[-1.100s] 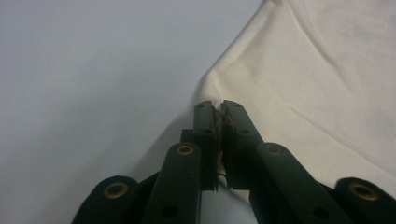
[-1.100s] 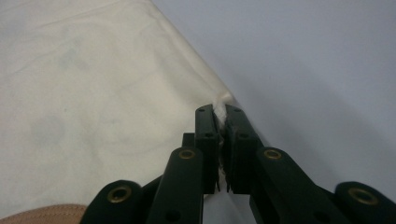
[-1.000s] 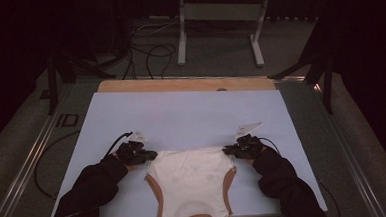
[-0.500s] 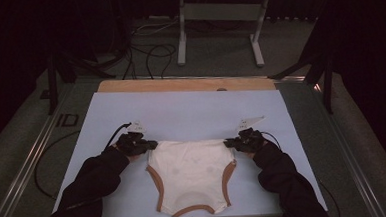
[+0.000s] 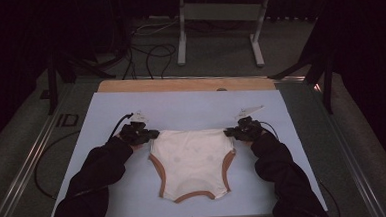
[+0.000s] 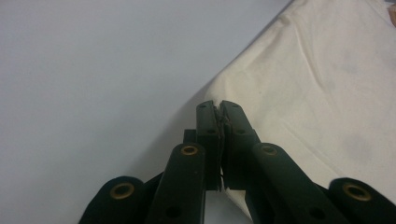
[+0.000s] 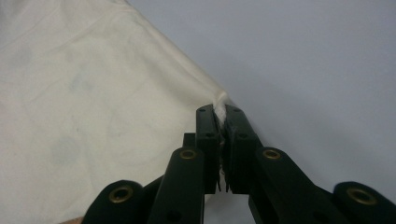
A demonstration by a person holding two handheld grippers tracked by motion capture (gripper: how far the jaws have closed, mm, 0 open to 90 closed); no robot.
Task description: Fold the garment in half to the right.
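Observation:
A cream garment (image 5: 191, 158) with brown-trimmed leg openings lies spread flat on the pale blue table (image 5: 191, 108), its straight far edge stretched between the two grippers. My left gripper (image 5: 152, 134) is shut on the garment's far left corner (image 6: 243, 88); the jaws meet with cloth pinched between them (image 6: 218, 108). My right gripper (image 5: 228, 132) is shut on the far right corner, where a tuft of cream cloth (image 7: 219, 103) pokes out between the closed jaws (image 7: 219, 112). Dark-sleeved forearms (image 5: 104, 165) reach in from the near edge.
A wooden strip (image 5: 184, 84) borders the table's far edge. Beyond it stand a metal frame (image 5: 222, 27) and loose cables (image 5: 143, 53) on the floor. A black cable (image 5: 44, 166) trails off the table's left side. Bare blue surface lies beyond the garment.
Both grippers have moved away from the person, dragging the garment farther onto the table. More of its brown-trimmed lower part now lies on the surface.

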